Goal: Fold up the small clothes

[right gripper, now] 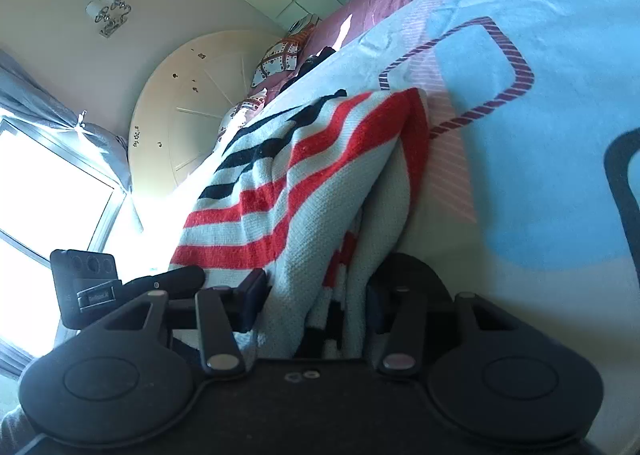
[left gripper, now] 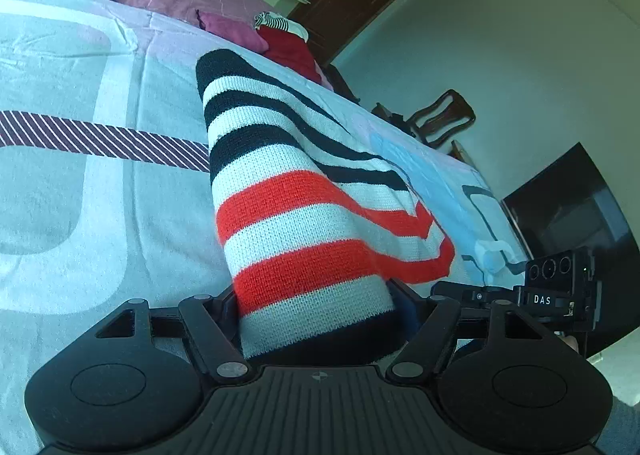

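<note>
One striped knit garment (left gripper: 288,191), red, white and black, lies on the bed (left gripper: 80,195), near edge lifted. Two grippers: left gripper (left gripper: 316,315) pinching one end of the hem, right gripper (right gripper: 316,295) pinching bunched layers at the other. Step in hand: grasp made for a fold, as judged. Next move calls for carrying both ends evenly across, keeping edges aligned. Further clothes, count unclear, sit far off.

left gripper (left gripper: 316,319): black plastic, ribbed base, round side discs, silver pivot screws
right gripper (right gripper: 316,307): same black build, silver screws
box beside left gripper (left gripper: 560,287): black, three lenses, "DAS" label
</note>
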### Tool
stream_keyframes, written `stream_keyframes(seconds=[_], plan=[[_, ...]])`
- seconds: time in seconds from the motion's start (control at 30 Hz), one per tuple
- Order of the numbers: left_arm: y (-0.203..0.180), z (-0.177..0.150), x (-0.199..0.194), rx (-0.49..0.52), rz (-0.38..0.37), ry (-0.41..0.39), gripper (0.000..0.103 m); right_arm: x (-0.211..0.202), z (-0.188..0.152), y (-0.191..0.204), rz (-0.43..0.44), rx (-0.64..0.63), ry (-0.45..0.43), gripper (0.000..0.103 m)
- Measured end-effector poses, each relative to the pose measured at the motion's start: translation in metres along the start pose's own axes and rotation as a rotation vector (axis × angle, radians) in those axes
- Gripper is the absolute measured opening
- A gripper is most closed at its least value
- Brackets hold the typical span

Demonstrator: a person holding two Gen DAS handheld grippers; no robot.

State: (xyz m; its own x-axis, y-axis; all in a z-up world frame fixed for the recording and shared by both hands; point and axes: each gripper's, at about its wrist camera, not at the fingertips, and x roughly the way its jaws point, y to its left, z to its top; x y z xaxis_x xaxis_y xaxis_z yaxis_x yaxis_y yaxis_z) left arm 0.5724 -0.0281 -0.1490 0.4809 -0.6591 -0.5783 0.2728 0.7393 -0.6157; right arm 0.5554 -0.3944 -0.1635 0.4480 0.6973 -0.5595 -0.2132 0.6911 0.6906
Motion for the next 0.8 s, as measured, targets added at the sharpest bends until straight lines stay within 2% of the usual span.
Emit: stream_keyframes(seconds=[0.17,0.33,0.5,0.8], plan=[[-0.018,-0.002,0.000,0.056,0.099,-0.009,0.063,0.004,-0.003,0.014,-0.058,-0.075,-0.019,0.041],[-0.035,0.001,-0.007,0.105,0.154,-0.019,0.055,-0.001,-0.005,0.024,-0.062,-0.077,-0.038,0.036],[-0.056,0.003,-0.018,0.172,0.183,-0.021,0.053,-0.016,-0.005,0.038,-0.048,-0.106,-0.064,0.035],[-0.094,0.012,-0.051,0.237,0.164,-0.072,0.053,-0.051,-0.004,0.062,-0.045,-0.155,-0.116,0.035]])
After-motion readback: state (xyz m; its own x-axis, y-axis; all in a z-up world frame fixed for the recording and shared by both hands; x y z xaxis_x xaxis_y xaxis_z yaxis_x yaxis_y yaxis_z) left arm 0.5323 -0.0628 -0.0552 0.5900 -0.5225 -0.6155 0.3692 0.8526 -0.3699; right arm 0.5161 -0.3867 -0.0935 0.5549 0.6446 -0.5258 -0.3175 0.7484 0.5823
